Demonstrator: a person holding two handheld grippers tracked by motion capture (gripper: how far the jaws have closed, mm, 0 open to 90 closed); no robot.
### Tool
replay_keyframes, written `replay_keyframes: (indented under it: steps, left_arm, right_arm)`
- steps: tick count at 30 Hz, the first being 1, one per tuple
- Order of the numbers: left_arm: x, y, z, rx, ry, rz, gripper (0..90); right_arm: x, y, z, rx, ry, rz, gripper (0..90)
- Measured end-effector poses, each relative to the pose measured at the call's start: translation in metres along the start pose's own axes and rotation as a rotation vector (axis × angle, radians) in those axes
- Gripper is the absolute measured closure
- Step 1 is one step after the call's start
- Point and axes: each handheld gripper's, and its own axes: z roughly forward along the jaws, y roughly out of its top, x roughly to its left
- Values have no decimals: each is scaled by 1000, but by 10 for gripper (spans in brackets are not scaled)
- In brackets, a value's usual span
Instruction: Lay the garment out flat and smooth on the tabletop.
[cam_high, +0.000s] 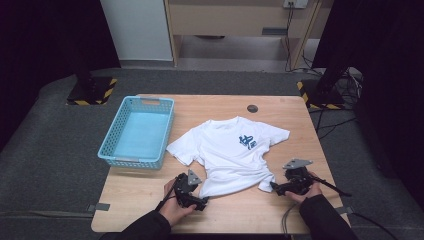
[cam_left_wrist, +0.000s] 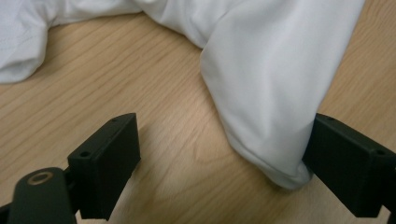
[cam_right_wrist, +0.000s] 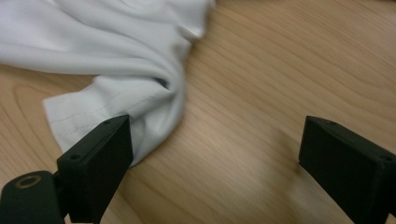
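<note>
**Grabbing both hem corners before the fold**

White t-shirt lies face up mid-bench, hem bunched at the near edge, blue basket to its left. Left hand-held gripper and right hand-held gripper both sit spread wide at the hem corners, gripping nothing yet. I'd slide each lower jaw under the cloth, pinch both layers, then lift evenly.

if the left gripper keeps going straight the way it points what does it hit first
Most likely the white t-shirt: its bottom corner already lies by one jaw of the open left gripper, with bare table between the jaws. Depth is hard to judge.
</note>
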Motion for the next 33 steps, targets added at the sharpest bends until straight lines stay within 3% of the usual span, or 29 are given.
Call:
replay_keyframes:
  steps: [5,11,17,22,28,33]
  left_arm:
    - [3,-2,-4,16,9,-22,126]
    - [0,3,-2,-48,28,-51,144]
    - [1,9,-2,-95,56,-81,178]
    - [5,7,-2,-73,65,-89,248]
    - [10,4,-2,-36,125,-72,230]
    - [22,2,1,-25,120,-135,183]
  right_arm:
    - [-19,-15,-15,25,-47,53,91]
    - [-13,-8,-18,-37,16,122,91]
    - [6,1,-8,-19,60,82,91]
    - [17,3,-4,11,71,44,136]
    - [13,-2,-6,43,52,33,151]
    - [0,-4,-10,69,59,9,144]
